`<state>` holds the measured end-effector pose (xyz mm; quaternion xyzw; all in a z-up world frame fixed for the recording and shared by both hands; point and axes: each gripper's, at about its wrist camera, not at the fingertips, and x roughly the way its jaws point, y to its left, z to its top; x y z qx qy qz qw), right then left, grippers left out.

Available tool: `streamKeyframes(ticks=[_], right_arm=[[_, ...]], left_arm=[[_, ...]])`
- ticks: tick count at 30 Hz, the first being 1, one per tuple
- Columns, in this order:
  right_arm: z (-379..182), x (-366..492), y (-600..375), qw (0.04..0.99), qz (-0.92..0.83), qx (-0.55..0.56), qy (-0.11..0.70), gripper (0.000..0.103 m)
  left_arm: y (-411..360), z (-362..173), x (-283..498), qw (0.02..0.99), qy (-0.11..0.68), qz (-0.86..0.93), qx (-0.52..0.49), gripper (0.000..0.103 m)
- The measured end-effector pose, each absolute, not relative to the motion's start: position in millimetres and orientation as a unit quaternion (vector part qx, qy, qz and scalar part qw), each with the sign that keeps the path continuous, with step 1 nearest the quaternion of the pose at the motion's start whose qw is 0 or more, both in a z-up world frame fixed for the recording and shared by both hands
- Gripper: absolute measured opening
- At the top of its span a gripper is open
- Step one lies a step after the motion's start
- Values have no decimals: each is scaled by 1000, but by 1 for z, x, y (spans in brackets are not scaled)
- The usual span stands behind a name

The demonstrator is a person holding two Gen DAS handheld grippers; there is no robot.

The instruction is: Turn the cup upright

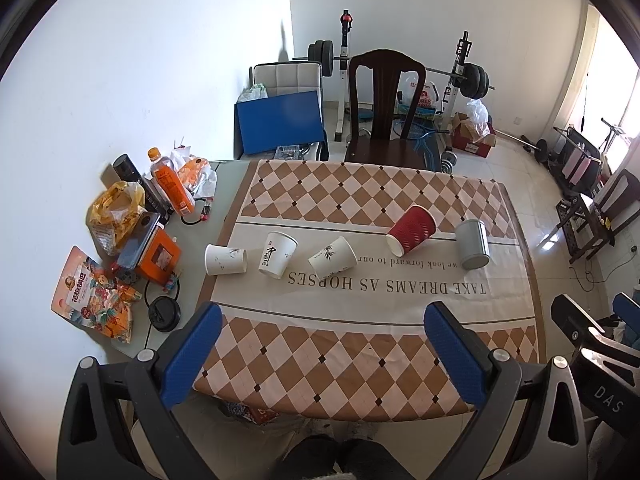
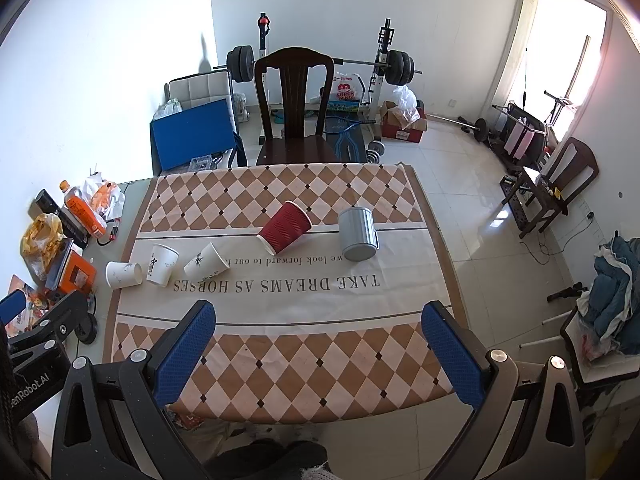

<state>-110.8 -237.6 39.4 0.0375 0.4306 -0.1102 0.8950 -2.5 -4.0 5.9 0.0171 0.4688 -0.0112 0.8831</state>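
Note:
Several cups lie in a row across the checked tablecloth (image 1: pixel 320 356). From the left: a white paper cup (image 1: pixel 225 259) (image 2: pixel 123 274) on its side, a white cup with black writing (image 1: pixel 278 254) (image 2: pixel 161 265) standing upright, a white cup with a bamboo print (image 1: pixel 333 257) (image 2: pixel 206 261) tipped over, a red ribbed cup (image 1: pixel 412 229) (image 2: pixel 285 226) on its side, and a grey metal mug (image 1: pixel 473 243) (image 2: pixel 357 233) on its side. My left gripper (image 1: pixel 322 356) and my right gripper (image 2: pixel 318 354) are both open and empty, held above the table's near edge, well short of the cups.
Clutter fills the table's left strip: an orange drink bottle (image 1: pixel 171 188), a yellow bag (image 1: pixel 116 210), an orange box (image 1: pixel 158 256), snack packs (image 1: pixel 94 296) and a black lid (image 1: pixel 164 313). A dark wooden chair (image 1: pixel 384 112) stands behind the table. Weights stand beyond it.

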Motion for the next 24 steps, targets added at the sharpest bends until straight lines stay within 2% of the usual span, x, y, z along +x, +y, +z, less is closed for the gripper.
streamKeyframes(ticks=[24], right_arm=[[47, -112, -230, 897, -110, 39, 427, 103]], left_arm=[[-6, 8, 0, 885, 465, -14, 15, 103]])
